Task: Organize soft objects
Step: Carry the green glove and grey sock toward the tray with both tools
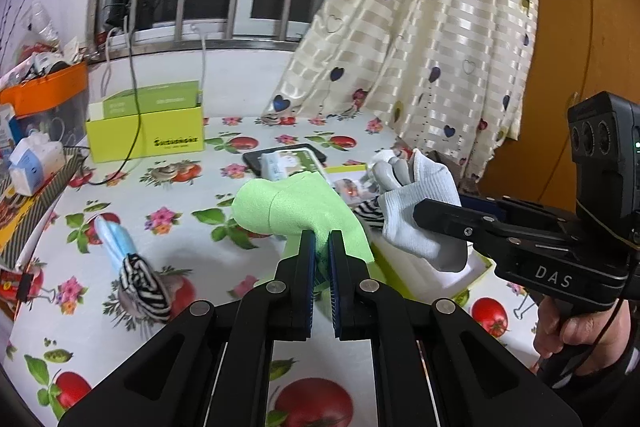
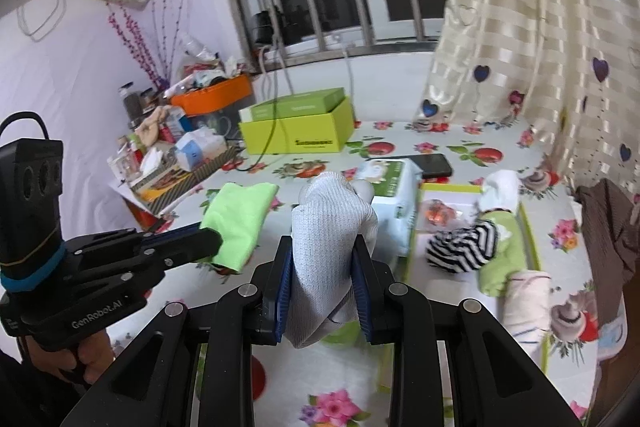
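My left gripper (image 1: 322, 245) is shut on a light green sock (image 1: 292, 205) and holds it above the flowered tablecloth; it also shows in the right wrist view (image 2: 236, 217). My right gripper (image 2: 324, 259) is shut on a white and grey sock (image 2: 330, 227), which also shows in the left wrist view (image 1: 416, 211), held just right of the green one. A shallow green-edged tray (image 2: 530, 239) on the right holds a striped sock roll (image 2: 464, 245), a green sock (image 2: 502, 259) and a white roll (image 2: 526, 299). A blue and striped sock (image 1: 134, 267) lies on the table at left.
A yellow-green box (image 1: 146, 135) with a cable stands at the back. A phone (image 2: 430, 163) and a tissue pack (image 2: 390, 187) lie mid-table. Clutter and an orange bin (image 1: 44, 91) fill the left edge. A curtain (image 1: 420, 27) hangs at back right.
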The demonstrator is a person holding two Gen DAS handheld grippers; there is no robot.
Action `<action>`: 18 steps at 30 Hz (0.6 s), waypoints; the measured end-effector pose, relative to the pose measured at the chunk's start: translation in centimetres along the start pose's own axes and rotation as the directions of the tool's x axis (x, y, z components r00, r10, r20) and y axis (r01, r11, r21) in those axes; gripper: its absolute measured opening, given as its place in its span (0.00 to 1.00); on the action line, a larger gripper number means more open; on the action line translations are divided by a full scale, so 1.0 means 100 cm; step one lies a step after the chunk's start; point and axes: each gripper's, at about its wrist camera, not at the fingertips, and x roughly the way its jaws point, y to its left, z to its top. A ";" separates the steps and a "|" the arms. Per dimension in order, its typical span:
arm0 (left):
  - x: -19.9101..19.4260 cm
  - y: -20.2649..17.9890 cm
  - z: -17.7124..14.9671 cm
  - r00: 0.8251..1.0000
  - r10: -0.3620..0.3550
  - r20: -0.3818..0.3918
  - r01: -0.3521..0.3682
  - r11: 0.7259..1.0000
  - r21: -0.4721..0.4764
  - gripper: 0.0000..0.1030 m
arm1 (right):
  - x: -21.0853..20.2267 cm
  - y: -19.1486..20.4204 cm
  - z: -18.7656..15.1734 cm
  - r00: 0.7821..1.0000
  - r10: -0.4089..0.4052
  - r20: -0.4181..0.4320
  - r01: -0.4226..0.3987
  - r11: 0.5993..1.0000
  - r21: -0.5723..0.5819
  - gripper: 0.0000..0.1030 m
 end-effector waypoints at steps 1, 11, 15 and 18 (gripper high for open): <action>0.001 -0.003 0.001 1.000 -0.004 -0.001 0.004 1.000 0.004 0.07 | -0.002 -0.004 0.000 1.000 -0.007 0.003 0.007 1.000 0.006 0.25; 0.018 -0.036 0.008 0.998 -0.054 -0.020 0.055 0.997 0.056 0.07 | -0.029 -0.047 -0.005 0.996 -0.077 0.034 0.075 0.995 0.067 0.25; 0.025 -0.048 0.010 0.997 -0.070 -0.031 0.072 0.995 0.074 0.07 | -0.037 -0.061 -0.008 0.994 -0.098 0.042 0.094 0.992 0.088 0.25; 0.031 -0.057 0.011 0.996 -0.080 -0.041 0.083 0.993 0.086 0.07 | -0.041 -0.072 -0.010 0.993 -0.111 0.041 0.106 0.989 0.104 0.25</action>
